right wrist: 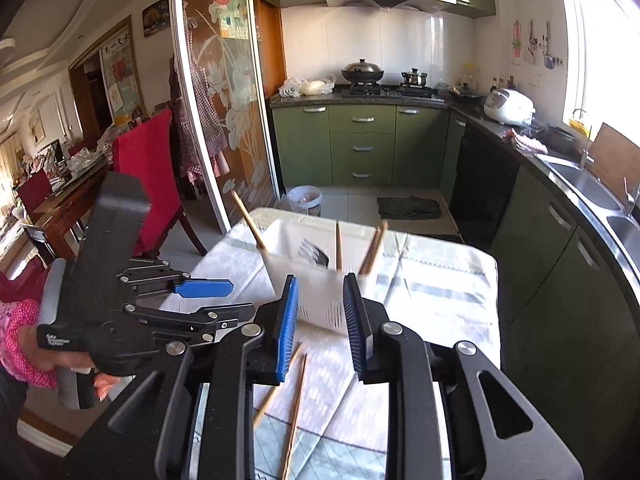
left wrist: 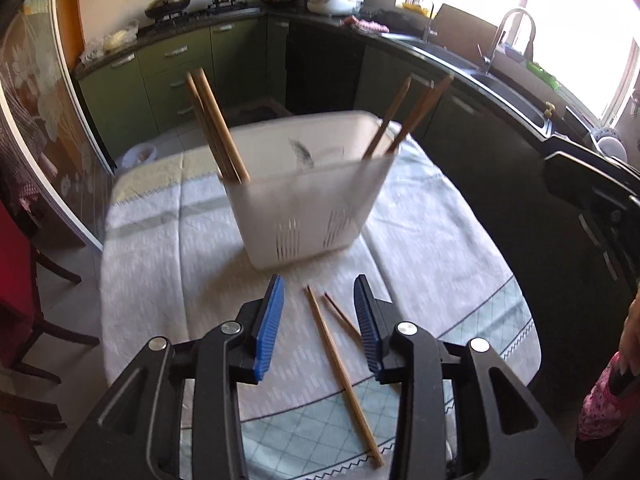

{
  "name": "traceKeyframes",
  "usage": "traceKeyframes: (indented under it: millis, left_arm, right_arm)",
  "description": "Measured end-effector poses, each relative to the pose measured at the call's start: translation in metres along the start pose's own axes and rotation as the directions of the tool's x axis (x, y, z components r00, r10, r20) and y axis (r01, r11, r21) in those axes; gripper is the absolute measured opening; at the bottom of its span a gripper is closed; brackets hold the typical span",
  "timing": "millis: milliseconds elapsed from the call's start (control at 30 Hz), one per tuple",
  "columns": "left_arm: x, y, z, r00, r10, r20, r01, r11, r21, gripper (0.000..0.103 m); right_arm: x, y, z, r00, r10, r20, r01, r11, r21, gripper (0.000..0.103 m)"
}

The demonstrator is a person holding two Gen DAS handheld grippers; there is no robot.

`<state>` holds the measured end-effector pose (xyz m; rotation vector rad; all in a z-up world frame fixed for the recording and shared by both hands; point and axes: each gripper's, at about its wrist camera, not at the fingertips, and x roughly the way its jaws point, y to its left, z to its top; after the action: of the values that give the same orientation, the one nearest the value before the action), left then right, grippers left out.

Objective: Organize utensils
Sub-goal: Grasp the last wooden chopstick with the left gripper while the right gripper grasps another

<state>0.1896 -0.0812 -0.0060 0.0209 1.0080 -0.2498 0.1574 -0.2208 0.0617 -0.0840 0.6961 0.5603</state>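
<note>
While both grippers hang above the near part of the table, the white plastic utensil caddy with slotted sides (left wrist: pixel 308 208) stands upright near the middle of the pale patterned tablecloth (left wrist: pixel 160 264). Brown wooden chopsticks lean inside the caddy: one bunch (left wrist: pixel 218 128) at its left end, another (left wrist: pixel 404 118) at its right end, with a metal fork (right wrist: pixel 314 254) lying inside between them.

Just in front of the caddy, two loose wooden chopsticks (left wrist: pixel 340 368) lie flat on the cloth, apart from the caddy's wall and angled toward the near table edge. The left gripper (left wrist: pixel 319 292), with blue ribbed pads, stands with its jaws apart and nothing between the pads; the loose chopsticks lie on the cloth below the gap. The right gripper (right wrist: pixel 320 294) also has its jaws parted and empty, lined up with the caddy's near wall. Seen from the right wrist, the left gripper's black body sits to the left of the caddy, held by a hand (right wrist: pixel 52 356) in a pink patterned sleeve.

Left of the caddy the cloth is bare out to the table edge; a red-covered chair (right wrist: pixel 146 172) stands beyond that edge. Right of the caddy, a narrow floor gap separates the table from the green kitchen cabinets (right wrist: pixel 560 248). Behind the caddy, the table ends before open tiled floor.
</note>
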Motion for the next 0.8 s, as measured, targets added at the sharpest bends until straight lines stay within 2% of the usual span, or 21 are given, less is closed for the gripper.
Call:
traceKeyframes:
  millis: [100,267,367,600,733,800]
  left_arm:
    - [0.048,0.002,-0.018,0.989,-0.037,-0.145,0.03,0.999,-0.045,0.035]
    - [0.101,0.003,-0.027,0.964,-0.032,-0.262,0.005,0.995,-0.1,0.032]
    - [0.115,-0.001,-0.028,0.958,-0.007,-0.287,-0.022,0.995,-0.097,0.022]
    - [0.127,-0.008,-0.034,0.944,0.055,-0.325,-0.085,0.993,-0.081,0.02]
    - [0.128,-0.017,-0.036,0.944,0.09,-0.318,-0.114,0.992,-0.057,0.019]
    - [0.13,-0.024,-0.037,0.942,0.121,-0.313,-0.139,0.99,-0.038,0.013]
  right_arm:
    - [0.005,-0.018,-0.035,0.999,0.009,-0.052,-0.005,0.998,0.069,0.023]
    - [0.011,-0.051,-0.077,0.995,0.018,-0.097,-0.001,0.984,0.178,0.023]
    - [0.01,-0.064,-0.093,0.994,0.02,-0.108,0.003,0.978,0.209,0.03]
    - [0.016,-0.068,-0.109,0.991,0.049,-0.128,-0.019,0.975,0.222,0.03]
    - [0.022,-0.066,-0.108,0.989,0.063,-0.133,-0.032,0.975,0.22,0.03]
    - [0.025,-0.064,-0.106,0.988,0.069,-0.137,-0.038,0.975,0.218,0.03]
